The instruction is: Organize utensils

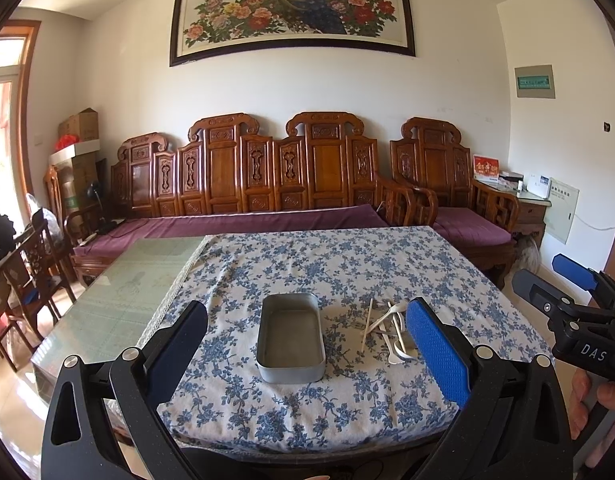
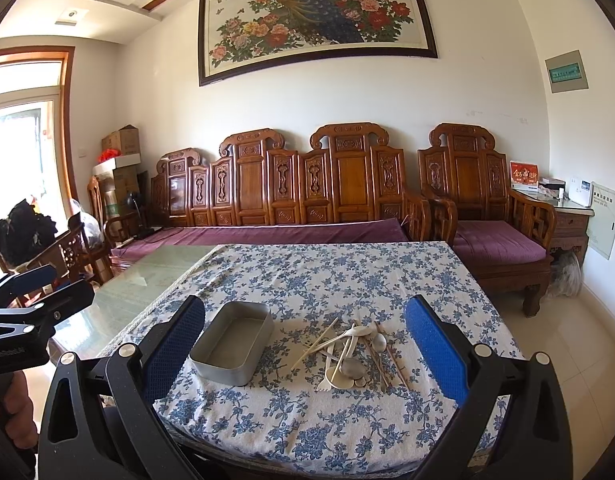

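An empty grey metal tin (image 1: pixel 290 338) sits on the blue floral tablecloth (image 1: pixel 327 264); it also shows in the right wrist view (image 2: pixel 232 343). To its right lies a pile of utensils (image 2: pixel 353 354): pale spoons, a fork and chopsticks, also seen in the left wrist view (image 1: pixel 391 330). My left gripper (image 1: pixel 307 354) is open and empty, held above the table's near edge facing the tin. My right gripper (image 2: pixel 305 354) is open and empty, facing the tin and the pile. The right gripper shows at the right edge of the left wrist view (image 1: pixel 563 280).
The cloth covers the right part of a glass-topped table (image 1: pixel 119 292). A carved wooden sofa with purple cushions (image 1: pixel 243 184) and an armchair (image 1: pixel 455 188) stand behind it. Chairs and boxes (image 1: pixel 79 148) are at the left.
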`<state>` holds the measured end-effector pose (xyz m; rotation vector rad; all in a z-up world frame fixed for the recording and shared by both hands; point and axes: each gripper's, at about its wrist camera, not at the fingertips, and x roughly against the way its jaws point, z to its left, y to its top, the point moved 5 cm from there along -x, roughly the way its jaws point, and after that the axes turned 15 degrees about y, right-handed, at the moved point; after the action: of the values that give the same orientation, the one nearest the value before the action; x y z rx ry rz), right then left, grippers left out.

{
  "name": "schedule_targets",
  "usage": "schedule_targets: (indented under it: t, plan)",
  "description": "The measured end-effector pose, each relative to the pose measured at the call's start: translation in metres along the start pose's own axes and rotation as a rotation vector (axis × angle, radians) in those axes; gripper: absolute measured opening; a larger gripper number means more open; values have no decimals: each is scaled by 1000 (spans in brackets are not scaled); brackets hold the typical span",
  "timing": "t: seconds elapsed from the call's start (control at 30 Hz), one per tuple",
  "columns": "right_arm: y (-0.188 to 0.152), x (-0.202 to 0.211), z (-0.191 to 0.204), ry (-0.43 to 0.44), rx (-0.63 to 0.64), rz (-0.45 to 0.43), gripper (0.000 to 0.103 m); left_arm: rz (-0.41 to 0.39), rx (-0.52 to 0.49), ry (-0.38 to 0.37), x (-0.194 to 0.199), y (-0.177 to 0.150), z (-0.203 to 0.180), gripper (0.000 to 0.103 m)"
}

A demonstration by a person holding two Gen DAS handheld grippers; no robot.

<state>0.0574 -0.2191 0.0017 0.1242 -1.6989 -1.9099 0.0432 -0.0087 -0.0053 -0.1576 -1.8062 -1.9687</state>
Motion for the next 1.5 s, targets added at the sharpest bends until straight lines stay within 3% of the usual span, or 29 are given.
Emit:
schedule_targets:
  t: [0.47, 0.9, 1.3, 1.5]
  plan:
    - [-6, -3, -8, -3, -8, 11, 100, 29, -9, -18, -8, -10, -4, 96]
    - [-30, -27, -44, -46, -34, 54, 100, 116, -57, -52, -51, -34, -17, 96]
    - [-60, -67, -103, -100, -67, 131, 100, 235, -115, -95, -114, -56, -32, 96]
    - [-73, -99, -147, -121, -91, 187, 86, 277, -147, -111, -144, -64, -44, 96]
